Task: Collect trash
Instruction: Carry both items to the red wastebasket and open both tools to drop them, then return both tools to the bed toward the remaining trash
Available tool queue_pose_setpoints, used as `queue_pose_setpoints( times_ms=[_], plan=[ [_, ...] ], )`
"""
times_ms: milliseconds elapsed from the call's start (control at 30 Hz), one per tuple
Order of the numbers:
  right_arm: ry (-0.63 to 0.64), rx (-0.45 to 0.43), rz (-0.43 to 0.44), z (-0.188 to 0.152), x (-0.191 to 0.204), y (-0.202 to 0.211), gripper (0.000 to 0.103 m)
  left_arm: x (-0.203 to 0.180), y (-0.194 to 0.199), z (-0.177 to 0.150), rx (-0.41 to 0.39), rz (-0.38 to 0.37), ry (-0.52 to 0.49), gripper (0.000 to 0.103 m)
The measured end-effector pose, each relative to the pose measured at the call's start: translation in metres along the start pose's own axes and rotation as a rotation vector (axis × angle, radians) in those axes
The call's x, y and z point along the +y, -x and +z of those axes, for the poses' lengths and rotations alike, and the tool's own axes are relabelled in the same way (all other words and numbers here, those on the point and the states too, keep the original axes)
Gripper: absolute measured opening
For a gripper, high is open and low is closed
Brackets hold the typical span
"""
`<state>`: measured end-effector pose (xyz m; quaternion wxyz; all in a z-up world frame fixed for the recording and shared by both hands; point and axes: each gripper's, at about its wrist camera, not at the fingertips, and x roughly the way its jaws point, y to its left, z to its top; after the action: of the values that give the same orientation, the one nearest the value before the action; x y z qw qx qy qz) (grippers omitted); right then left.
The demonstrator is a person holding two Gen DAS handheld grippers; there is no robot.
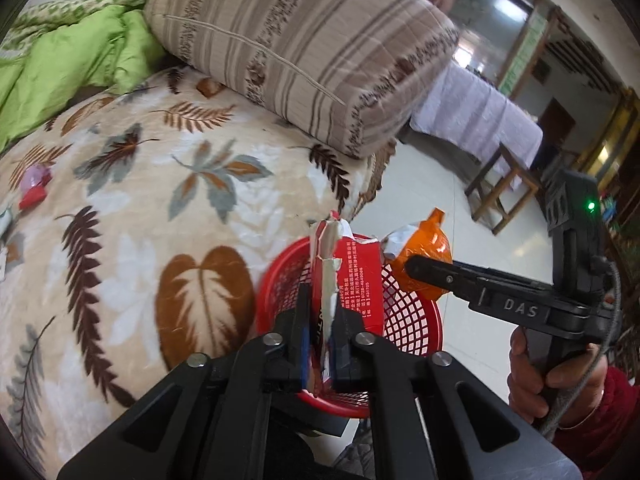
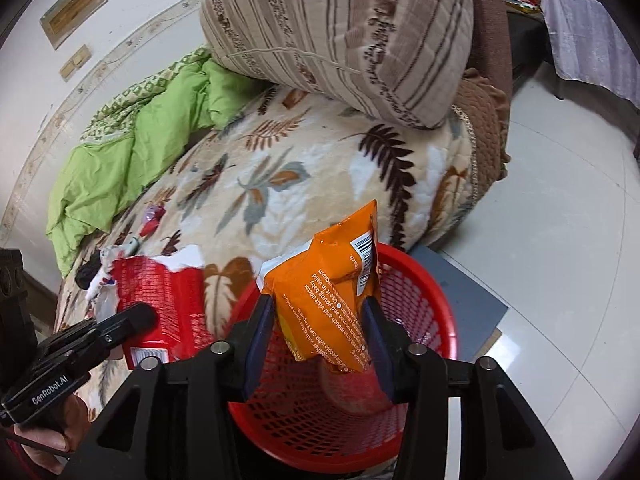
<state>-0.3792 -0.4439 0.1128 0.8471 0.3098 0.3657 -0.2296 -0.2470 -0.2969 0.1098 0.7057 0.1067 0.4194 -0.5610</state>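
The left hand-held gripper pinches a torn red wrapper between its pads, the packet standing upright with its ripped silver-lined edge on top. Directly beneath and just beyond the fingertips sits a red mesh basket, so the wrapper hangs over the basket's opening. To the right of this gripper, the right hand-held gripper comes in from the side, a hand in a dark red sleeve wrapped round its handle, with an orange snack bag at its tip.

In the right wrist view, the right hand-held gripper holds the orange snack bag between its blue pads; the jaws stand moderately apart and the puffy bag fills the gap, touching both pads. The bag hangs above the red mesh basket, which rests on the floor against the bed. To the left of this gripper, the left one carries the red wrapper.

Beyond the basket spreads a leaf-patterned blanket on the bed. Farther left on it lie small scraps of litter, including a red and purple wrapper. Farther still, a striped folded quilt rests on the blanket, with a green duvet bunched to its left.
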Motion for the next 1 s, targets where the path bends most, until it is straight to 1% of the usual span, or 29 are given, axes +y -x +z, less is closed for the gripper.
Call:
queue_pose_setpoints(
  times_ms=[67,133,200,267,333,467,600,667,800,867,1000],
  plan=[
    [-0.005,-0.004,-0.004,0.000,-0.004,0.002,0.051,-0.001,-0.001,-0.001,-0.002,-0.013,0.013,0.033],
    [-0.006,-0.011,-0.013,0.000,-0.007,0.005,0.051,0.001,0.002,-0.001,-0.017,0.000,0.017,0.038],
    [-0.003,-0.017,-0.016,0.001,-0.007,0.006,0.051,0.005,0.009,-0.002,-0.029,0.011,0.028,0.039],
    [-0.002,-0.024,-0.009,0.004,-0.004,0.006,0.051,0.012,0.017,-0.003,-0.044,0.021,0.050,0.044],
    [0.008,-0.021,0.022,0.006,0.004,0.005,0.051,0.022,0.025,-0.006,-0.061,0.048,0.077,0.045],
    [0.056,-0.013,0.079,0.006,0.033,-0.004,0.051,0.050,0.050,-0.015,-0.094,0.110,0.136,0.046],
    [0.121,0.016,0.149,0.006,0.072,-0.019,0.051,0.083,0.086,-0.027,-0.150,0.194,0.198,0.048],
    [0.148,0.040,0.188,0.005,0.092,-0.029,0.051,0.099,0.104,-0.034,-0.174,0.223,0.230,0.049],
    [0.231,0.078,0.253,0.000,0.140,-0.049,0.051,0.134,0.140,-0.052,-0.214,0.295,0.296,0.053],
    [0.292,0.092,0.270,-0.006,0.168,-0.059,0.051,0.155,0.157,-0.065,-0.233,0.331,0.345,0.056],
    [0.373,0.133,0.307,-0.019,0.213,-0.077,0.051,0.201,0.183,-0.094,-0.259,0.389,0.504,0.056]
  ],
)
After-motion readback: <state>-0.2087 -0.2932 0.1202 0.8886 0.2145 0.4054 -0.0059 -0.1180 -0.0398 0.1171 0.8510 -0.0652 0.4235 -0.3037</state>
